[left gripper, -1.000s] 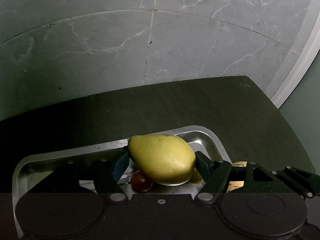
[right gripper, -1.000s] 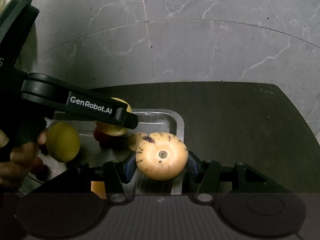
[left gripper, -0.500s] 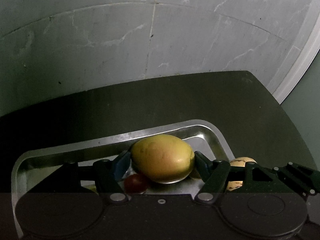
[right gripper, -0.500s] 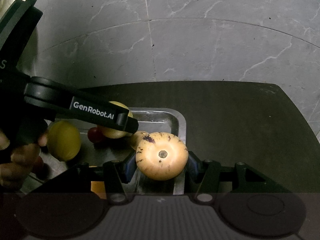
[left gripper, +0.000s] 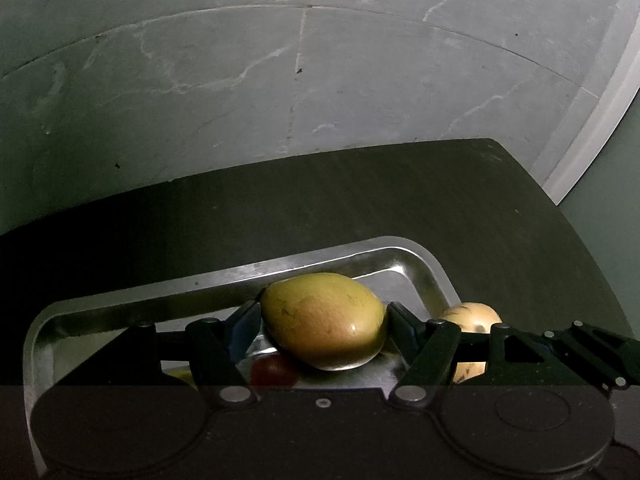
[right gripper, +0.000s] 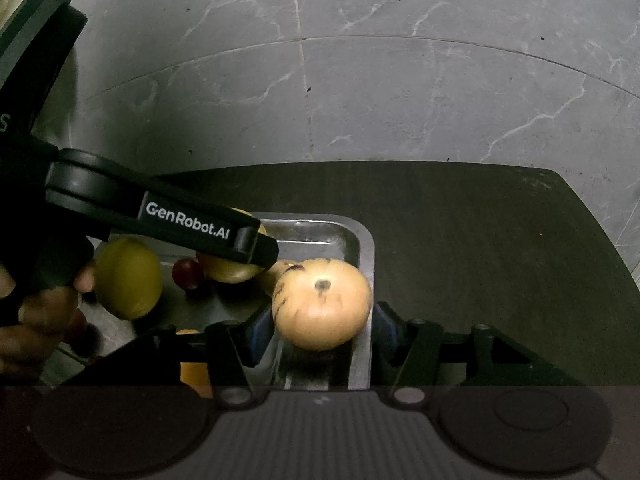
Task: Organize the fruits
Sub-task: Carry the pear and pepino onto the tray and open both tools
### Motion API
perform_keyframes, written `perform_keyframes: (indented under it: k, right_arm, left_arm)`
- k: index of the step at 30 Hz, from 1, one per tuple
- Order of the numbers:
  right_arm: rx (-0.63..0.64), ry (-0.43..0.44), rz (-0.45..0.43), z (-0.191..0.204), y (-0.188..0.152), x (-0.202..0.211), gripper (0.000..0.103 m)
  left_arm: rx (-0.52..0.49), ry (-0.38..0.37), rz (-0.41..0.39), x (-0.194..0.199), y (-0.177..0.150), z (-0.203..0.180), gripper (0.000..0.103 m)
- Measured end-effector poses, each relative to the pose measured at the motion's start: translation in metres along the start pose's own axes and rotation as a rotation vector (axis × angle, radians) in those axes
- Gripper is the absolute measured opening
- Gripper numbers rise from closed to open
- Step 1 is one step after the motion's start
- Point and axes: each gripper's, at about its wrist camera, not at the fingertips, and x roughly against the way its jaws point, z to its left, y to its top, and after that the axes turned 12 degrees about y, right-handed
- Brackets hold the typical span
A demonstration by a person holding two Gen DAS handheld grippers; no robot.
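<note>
My left gripper [left gripper: 322, 326] is shut on a yellow-green mango [left gripper: 324, 326], held just over the far right part of a steel tray [left gripper: 344, 254]. Under it lies a small dark red fruit [left gripper: 274, 372]. My right gripper [right gripper: 320, 320] is shut on a pale tan round fruit with purple streaks [right gripper: 322, 304], above the tray's right rim [right gripper: 366, 256]; the same fruit [left gripper: 472, 318] shows at the right in the left wrist view. The left gripper's black body [right gripper: 192, 226] crosses the right wrist view, with the mango [right gripper: 228, 268] partly hidden behind it.
The tray also holds a yellow lemon-like fruit [right gripper: 128, 280], a red fruit [right gripper: 187, 274] and an orange one [right gripper: 196, 376]. A hand [right gripper: 36, 320] grips the left tool. The tray rests on a dark table [right gripper: 480, 248]; beyond it is grey marble floor [right gripper: 400, 100].
The mango in my left gripper has come lower and turned flatter over the tray. The tan fruit in my right gripper has shifted slightly, further over the tray's right rim.
</note>
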Motion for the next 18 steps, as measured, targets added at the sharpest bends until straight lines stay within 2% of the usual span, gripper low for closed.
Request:
perform_keyframes:
  k: [12,18]
  right_arm:
    - [0.003,-0.002,-0.002,0.0016,-0.0010,0.0009,0.064]
    - [0.001,-0.012,-0.009,0.0020,-0.0009,0.0039,0.070]
  left_arm:
    - [-0.002,0.002,-0.011,0.0040,-0.0017,-0.0011,0.079]
    - [-0.003,0.001,-0.017,0.0072,-0.0030,-0.0009,0.083]
